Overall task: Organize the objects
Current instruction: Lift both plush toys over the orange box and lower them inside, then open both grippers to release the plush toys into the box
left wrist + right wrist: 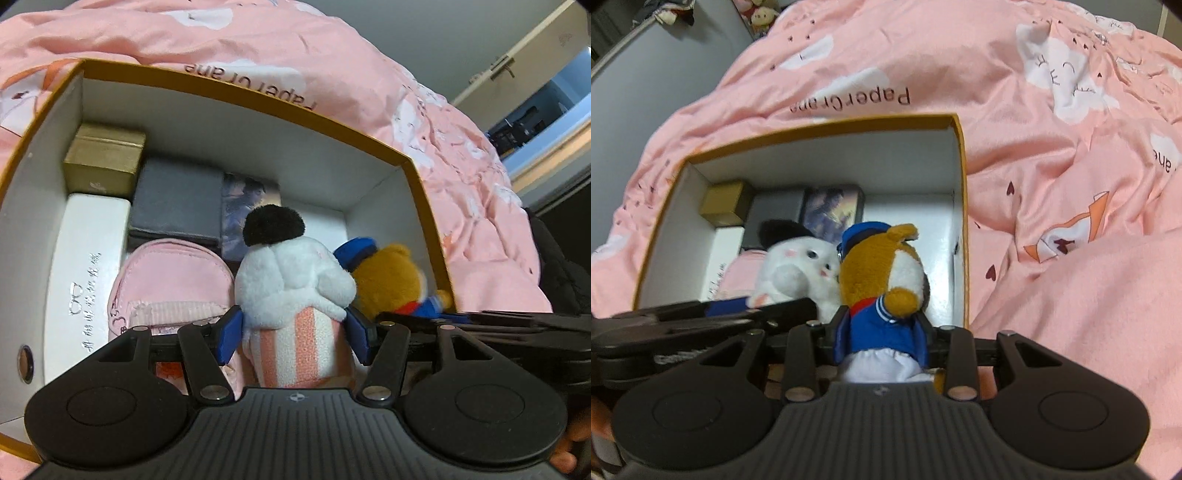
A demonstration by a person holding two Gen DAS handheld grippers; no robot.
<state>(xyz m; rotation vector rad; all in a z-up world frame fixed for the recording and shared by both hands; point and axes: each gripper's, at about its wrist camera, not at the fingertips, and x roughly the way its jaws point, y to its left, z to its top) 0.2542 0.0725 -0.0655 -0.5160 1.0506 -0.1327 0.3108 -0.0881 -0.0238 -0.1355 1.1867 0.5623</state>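
Left wrist view. Left claw (293, 338) clamped on the striped pink-and-white base of a white plush toy (291, 280); both blue pads press its sides. The toy's face is turned away; only its back and a black pompom on top show. The toy hangs inside an open cardboard box (236, 94) with an orange rim, which sits on a bed under a pink quilt (461, 177). Ahead of the claw and to its left: a pink pouch (170, 280), its lower part cut off by the claw body; a long white case (88, 266) with print too small to read; a grey box (177, 199); a gold box (105, 158). A dark printed card (249, 201) is half hidden behind the pompom. Right of the claw, a brown plush bear (391, 277) in a blue cap, its lower body covered by the other tool's black frame.

Right wrist view. Right claw (882, 338) clamped on the brown bear's (882, 273) blue-jacketed torso; legs hidden under the claw body. The bear hangs over the box's (960, 221) right end. Just left of the claw, touching the bear, the white plush toy (801, 266) shows its face; its base is masked by the left claw's frame. A fingertip at the left edge, mostly cut off.
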